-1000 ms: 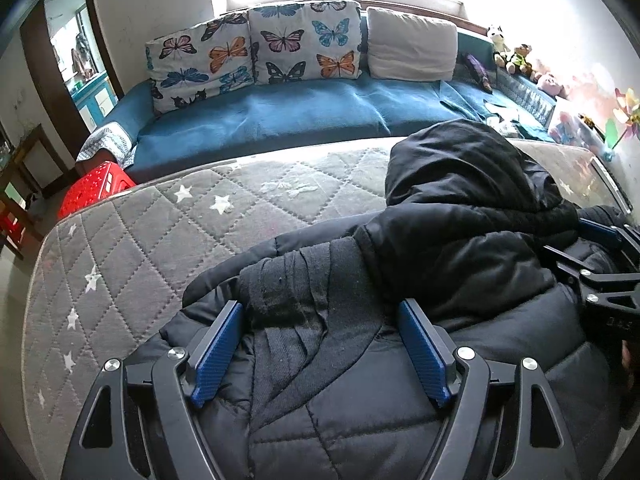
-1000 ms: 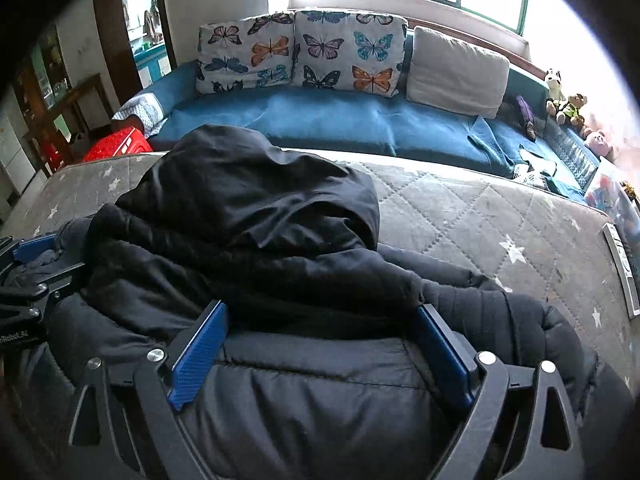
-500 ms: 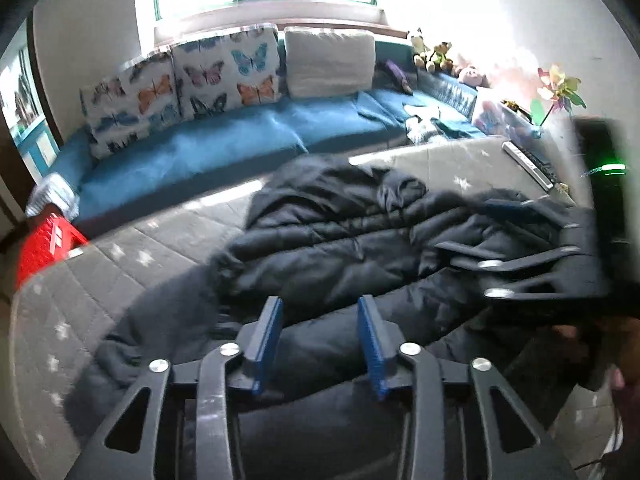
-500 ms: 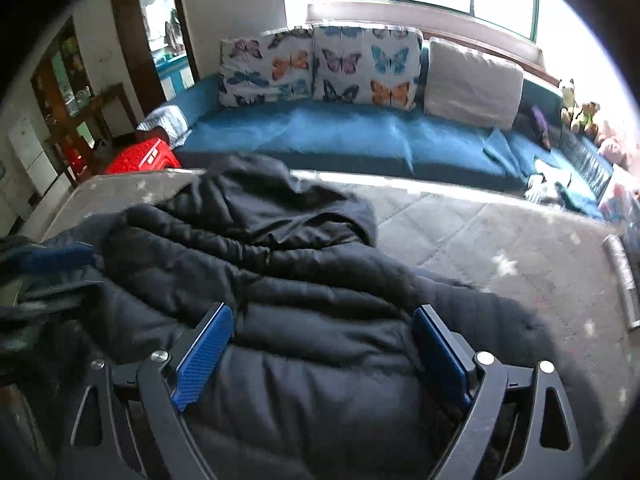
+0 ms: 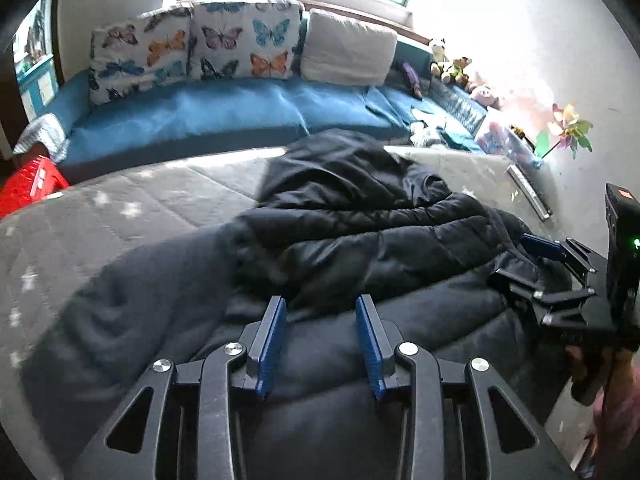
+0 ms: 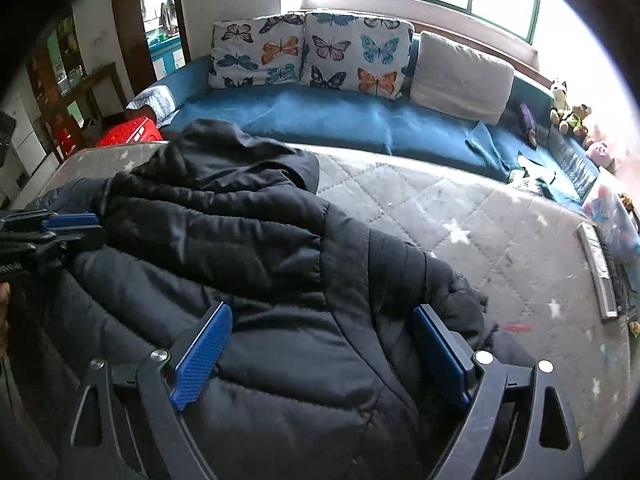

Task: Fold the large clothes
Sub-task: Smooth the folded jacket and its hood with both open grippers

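A grey quilted mattress with a star print fills the foreground, with a blue sofa behind it under a bright window and butterfly cushions along its back. On the mattress lies the black puffer jacket, hood toward the sofa, its bulk bunched toward the near edge and partly doubled over itself. It looks soft and thickly padded, light for its volume, with a smooth shell that will probably slide on itself and spring back out of a crease, so a fold will likely need pressing down or holding. The firmer places to take hold seem to be the stitched quilting seams, the hem and the ribbed cuff, rather than a puffy panel that would squash and slip out. The left gripper sits over the dark fabric with its blue pads narrowed but a clear gap between them; fabric lies in that gap, yet I cannot tell that it is pinched. The right gripper is spread wide, straddling a broad section of the jacket near its lower body. A red crate stands beyond the mattress corner, and soft toys line the sofa's far end.
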Available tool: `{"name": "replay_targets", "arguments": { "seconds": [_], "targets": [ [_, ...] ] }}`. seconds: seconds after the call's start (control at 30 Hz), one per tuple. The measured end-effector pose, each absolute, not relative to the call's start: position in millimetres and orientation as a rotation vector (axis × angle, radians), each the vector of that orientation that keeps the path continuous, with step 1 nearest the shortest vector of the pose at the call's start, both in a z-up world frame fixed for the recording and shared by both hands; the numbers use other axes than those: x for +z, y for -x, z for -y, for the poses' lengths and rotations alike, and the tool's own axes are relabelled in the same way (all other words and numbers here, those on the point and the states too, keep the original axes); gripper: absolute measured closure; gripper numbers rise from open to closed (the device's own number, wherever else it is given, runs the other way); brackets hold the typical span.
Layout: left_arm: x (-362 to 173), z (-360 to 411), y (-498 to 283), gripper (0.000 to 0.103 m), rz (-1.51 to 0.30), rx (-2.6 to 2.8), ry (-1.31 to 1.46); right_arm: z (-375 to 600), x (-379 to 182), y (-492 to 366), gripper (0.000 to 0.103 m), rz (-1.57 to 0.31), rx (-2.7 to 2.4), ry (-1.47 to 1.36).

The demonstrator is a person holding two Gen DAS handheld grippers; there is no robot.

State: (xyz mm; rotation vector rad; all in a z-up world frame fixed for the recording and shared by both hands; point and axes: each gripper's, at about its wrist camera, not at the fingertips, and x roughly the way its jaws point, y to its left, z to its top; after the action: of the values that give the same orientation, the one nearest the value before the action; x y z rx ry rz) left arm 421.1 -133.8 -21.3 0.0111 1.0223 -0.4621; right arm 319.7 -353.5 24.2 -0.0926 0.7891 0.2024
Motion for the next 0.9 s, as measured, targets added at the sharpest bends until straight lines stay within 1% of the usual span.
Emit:
{"name": "replay_targets", "arguments": {
  "seconds": [0.13, 0.3, 0.43, 0.53, 0.73, 0.8, 0.9],
  "targets": [
    [8.0, 86.4, -388.7, 0.063, -0.961, -0.398, -0.027, 354.9, 44.8, -291.3, 0.007, -0.746, 0.228, 0.055],
    [22.6, 28.8, -346.8, 0.063, -0.925, -0.338, -0.036, 316.2, 64.1, -254.8, 0.007, -0.695, 0.31, 0.141],
    [15.9, -6.1, -327.7, 0.064, -0.932, -0.313, 0.001, 276.5, 63.0, -240.9, 0.007, -0.691, 0.38, 0.207],
    [6.8, -17.0, -326.7, 0.064, -0.944, -0.32, 0.029, 255.5, 48.6, -245.1, 0.007, -0.724, 0.398, 0.24],
    [-22.5, -27.5, -339.3, 0.064, -1.014, -0.352, 0.119, 255.1, 19.1, -260.4, 0.007, -0.801, 0.386, 0.196],
    [-29.1, -26.9, -341.8, 0.061, -1.017, -0.353, 0.124, 256.4, 15.0, -263.8, 0.006, -0.819, 0.38, 0.186],
    [-32.5, -21.8, -342.1, 0.061, -1.018, -0.327, 0.095, 253.4, 9.4, -262.9, 0.006, -0.813, 0.361, 0.214]
  ]
}}
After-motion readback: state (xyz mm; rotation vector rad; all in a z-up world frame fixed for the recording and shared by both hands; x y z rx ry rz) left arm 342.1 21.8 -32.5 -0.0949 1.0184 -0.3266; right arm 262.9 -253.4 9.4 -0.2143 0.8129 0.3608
